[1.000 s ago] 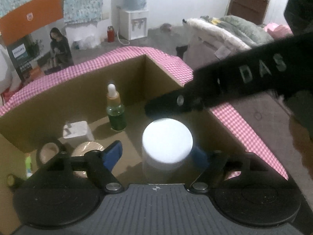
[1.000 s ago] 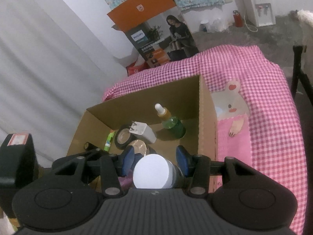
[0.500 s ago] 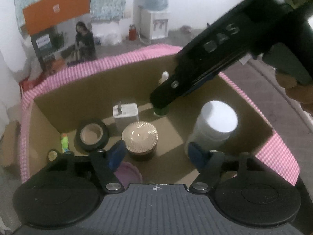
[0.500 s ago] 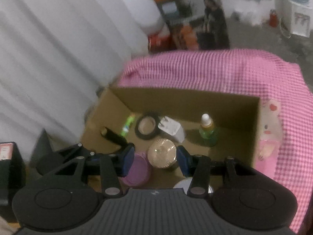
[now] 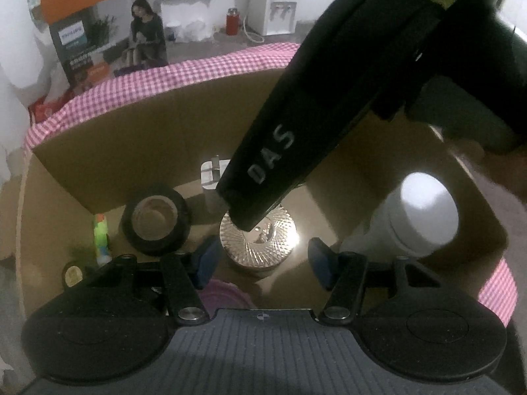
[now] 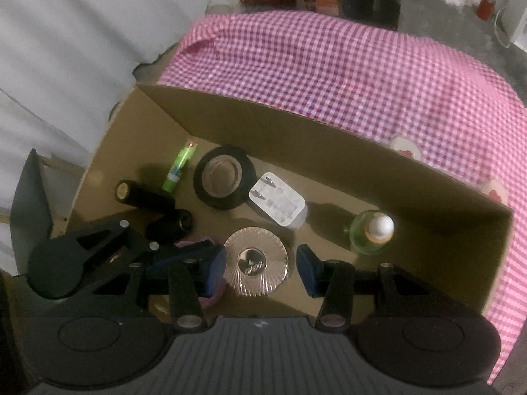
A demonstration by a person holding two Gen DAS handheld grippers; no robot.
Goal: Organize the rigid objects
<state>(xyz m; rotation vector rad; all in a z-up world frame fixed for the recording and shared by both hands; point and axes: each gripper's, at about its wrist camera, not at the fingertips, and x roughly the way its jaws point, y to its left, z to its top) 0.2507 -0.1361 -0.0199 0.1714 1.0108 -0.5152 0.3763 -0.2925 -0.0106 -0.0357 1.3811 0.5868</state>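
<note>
Looking into cardboard box [image 6: 329,151]: we see ribbed gold jar [image 6: 255,261] centred on floor, between both grippers' pads, untouched. Left gripper [image 5: 260,260] closing, right gripper [image 6: 260,265] part-open. Tape roll [image 6: 224,177], charger [image 6: 280,202] nearby; walls close.

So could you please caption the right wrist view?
Right gripper poised open over a gold-lidded jar inside the cardboard box.

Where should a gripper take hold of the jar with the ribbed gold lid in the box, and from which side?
Probably from straight above, pads on opposite sides of the round rim of the gold-lidded jar. It stands upright, lid up, with clear floor on both flanks. The right gripper already straddles it, not yet touching; the purple lid sits close by.
</note>
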